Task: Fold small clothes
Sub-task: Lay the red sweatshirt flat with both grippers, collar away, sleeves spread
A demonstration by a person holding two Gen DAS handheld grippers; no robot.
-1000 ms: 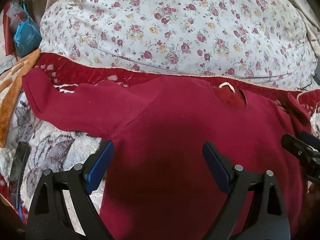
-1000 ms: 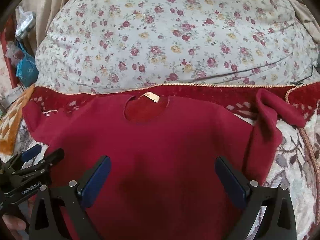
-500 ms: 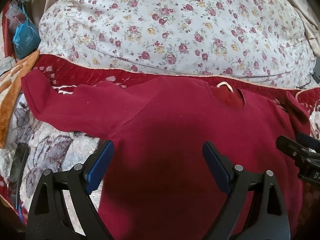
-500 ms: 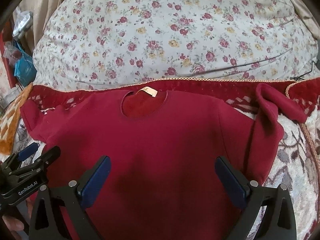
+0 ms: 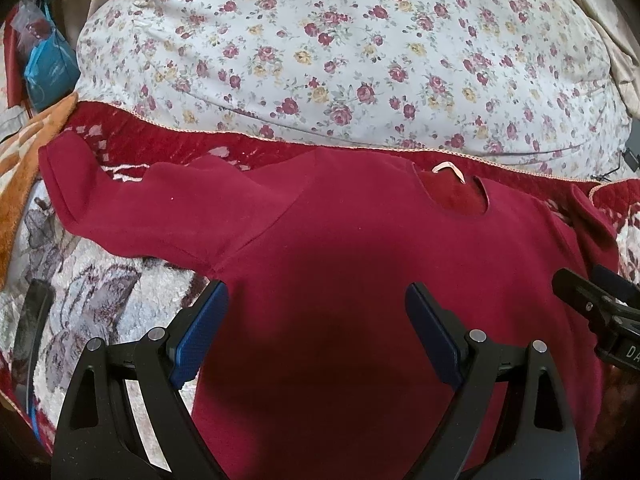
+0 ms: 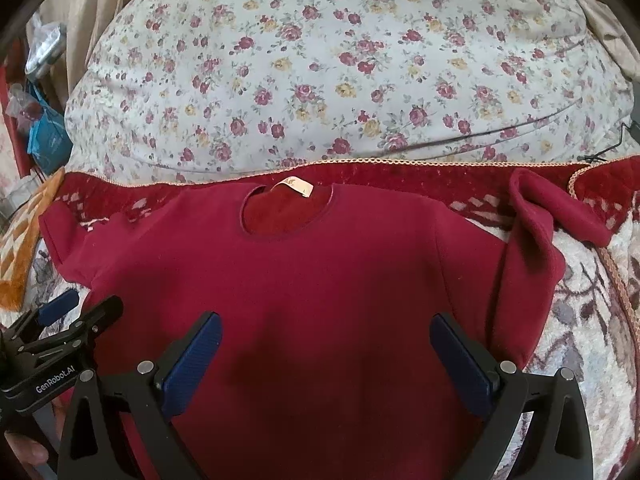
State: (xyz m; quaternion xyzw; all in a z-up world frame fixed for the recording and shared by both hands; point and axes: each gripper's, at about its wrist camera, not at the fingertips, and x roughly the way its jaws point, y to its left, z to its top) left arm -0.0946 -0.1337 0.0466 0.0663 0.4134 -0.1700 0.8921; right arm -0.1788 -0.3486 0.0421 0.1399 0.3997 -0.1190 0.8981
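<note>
Little change from half a second back: both views sit slightly nearer the red sweater [image 6: 320, 280], which is unmoved. It lies flat, collar toward the floral pillow [image 6: 340, 72]. Left gripper [image 5: 316, 332] and right gripper [image 6: 326, 360] both have jaws spread wide, nothing between them, above the sweater body. Hem is cut off by the frame; right sleeve [image 6: 536, 240] is bunched. Underneath is a patterned fleece blanket [image 5: 80, 300] with a red border.
</note>
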